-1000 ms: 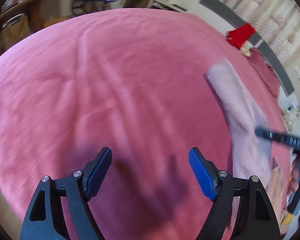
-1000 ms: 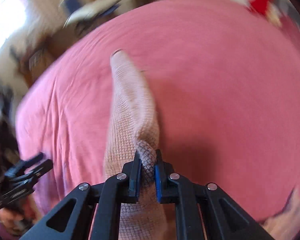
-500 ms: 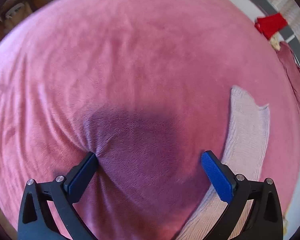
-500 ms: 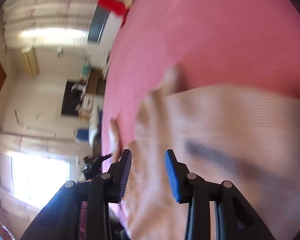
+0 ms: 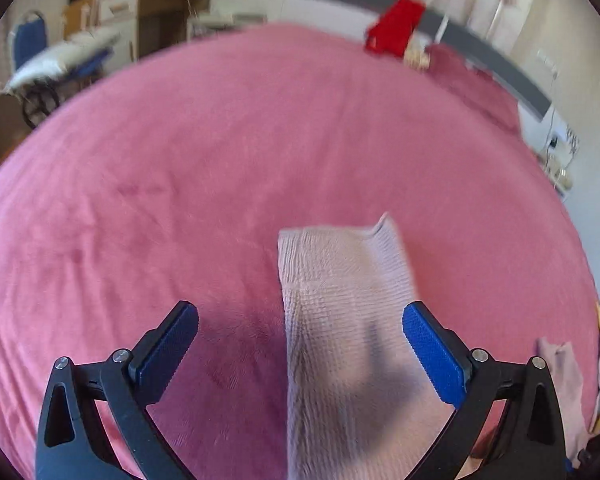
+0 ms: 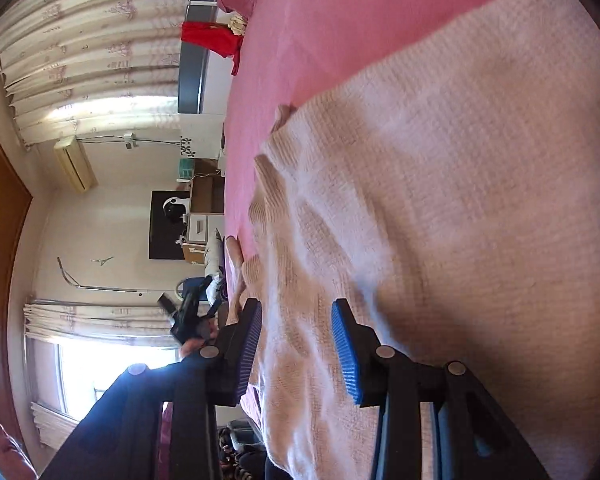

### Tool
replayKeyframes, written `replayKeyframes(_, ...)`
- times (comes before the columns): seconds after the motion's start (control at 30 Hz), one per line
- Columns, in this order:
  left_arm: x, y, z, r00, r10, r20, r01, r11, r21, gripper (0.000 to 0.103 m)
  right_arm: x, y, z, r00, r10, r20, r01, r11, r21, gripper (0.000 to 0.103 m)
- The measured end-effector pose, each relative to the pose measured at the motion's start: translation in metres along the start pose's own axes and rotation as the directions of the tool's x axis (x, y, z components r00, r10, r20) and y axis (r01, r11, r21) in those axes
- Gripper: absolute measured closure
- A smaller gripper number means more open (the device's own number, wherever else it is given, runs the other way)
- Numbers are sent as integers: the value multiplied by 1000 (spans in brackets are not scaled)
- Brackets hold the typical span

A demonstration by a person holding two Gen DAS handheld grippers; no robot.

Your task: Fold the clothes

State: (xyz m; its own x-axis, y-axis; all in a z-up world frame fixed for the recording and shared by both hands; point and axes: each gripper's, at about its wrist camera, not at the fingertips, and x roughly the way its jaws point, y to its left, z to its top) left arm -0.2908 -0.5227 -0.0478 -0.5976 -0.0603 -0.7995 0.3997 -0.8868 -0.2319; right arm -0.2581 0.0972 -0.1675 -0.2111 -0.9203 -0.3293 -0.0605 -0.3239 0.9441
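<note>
A pale pink knitted garment [image 5: 348, 320] lies on the pink bedspread [image 5: 220, 152]. In the left wrist view a long strip of it runs from the bottom edge up between my fingers. My left gripper [image 5: 300, 344] is open wide just above it, with its right blue pad [image 5: 432, 352] over the knit. In the right wrist view, which is rolled sideways, the same garment [image 6: 440, 200] fills most of the frame, rumpled near its edge. My right gripper [image 6: 296, 344] is open with knit fabric lying between the blue pads, not pinched.
A red cloth [image 5: 396, 26] hangs on the grey headboard [image 5: 480, 56] at the far side. More clothes [image 5: 568, 376] lie at the bed's right edge. A desk and blue chair [image 5: 32, 44] stand beyond the left side. The other gripper [image 6: 188, 316] shows in the right wrist view.
My right gripper let go of the garment and rolled sideways low over it. My left gripper swung right, so the knit strip now lies between its fingers.
</note>
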Motion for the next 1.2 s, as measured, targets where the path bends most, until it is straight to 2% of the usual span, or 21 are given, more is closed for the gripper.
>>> replayKeyframes(0.03, 7, 1, 0, 1000, -3, -23, 3, 1000, 11, 0, -1, 3, 0, 1000, 10, -3, -10, 1000, 1, 65)
replayKeyframes(0.1, 20, -5, -1, 997, -50, -56, 53, 997, 58, 0, 2, 3, 0, 1000, 14, -4, -14, 1000, 6, 65)
replayKeyframes(0.2, 22, -16, -11, 994, -104, -37, 108, 985, 136, 0, 7, 4, -2, 1000, 21, -6, -21, 1000, 13, 65)
replayKeyframes(0.33, 25, -26, -19, 998, -65, -11, 66, 987, 148, 2, 13, 6, -3, 1000, 29, -8, -29, 999, 23, 64)
replayKeyframes(0.4, 25, -31, -20, 999, -30, -22, 33, 989, 146, 30, 15, 0, -7, 1000, 21, -20, -20, 999, 42, 64)
replayKeyframes(0.43, 24, -31, -20, 1000, 1, -21, 2, 990, 140, 52, 18, -2, -9, 999, 19, -25, -18, 998, 52, 64)
replayKeyframes(0.47, 24, -28, -18, 1000, -10, -25, 13, 992, 125, 70, 21, -4, -11, 999, 19, -35, -17, 998, 61, 64)
replayKeyframes(0.53, 24, -23, -15, 997, -63, -44, 67, 993, 92, 87, 24, -8, -15, 999, 8, -48, -4, 998, 68, 64)
replayKeyframes(0.57, 23, -22, -14, 996, -81, -48, 84, 993, 80, 90, 25, -8, -17, 999, 7, -53, -3, 998, 68, 64)
replayKeyframes(0.7, 3, -19, -16, 991, -132, 4, 131, 989, 69, 92, 27, -10, -22, 997, -1, -76, 6, 998, 65, 64)
replayKeyframes(0.83, -46, 1, -18, 979, -138, 150, 141, 990, -15, 92, 25, -7, -24, 997, -8, -82, 13, 998, 63, 63)
replayKeyframes(0.93, -92, 30, -33, 960, -95, 262, 122, 989, -88, 92, 20, -2, -25, 997, -2, -75, 7, 998, 62, 63)
replayKeyframes(1.03, -134, 85, -36, 938, -4, 345, 72, 980, -185, 92, 11, 6, -29, 998, 8, -65, -5, 999, 42, 63)
replayKeyframes(1.07, -150, 109, -45, 931, 28, 364, 62, 971, -232, 92, 8, 9, -32, 998, 8, -61, -6, 999, 33, 63)
replayKeyframes(1.17, -179, 175, -81, 925, 120, 360, 21, 931, -365, 92, 1, 13, -41, 998, 2, -57, -1, 1000, 21, 63)
replayKeyframes(1.2, -178, 187, -92, 929, 146, 341, 6, 913, -409, 92, -2, 14, -44, 999, 0, -54, 1, 1000, 21, 63)
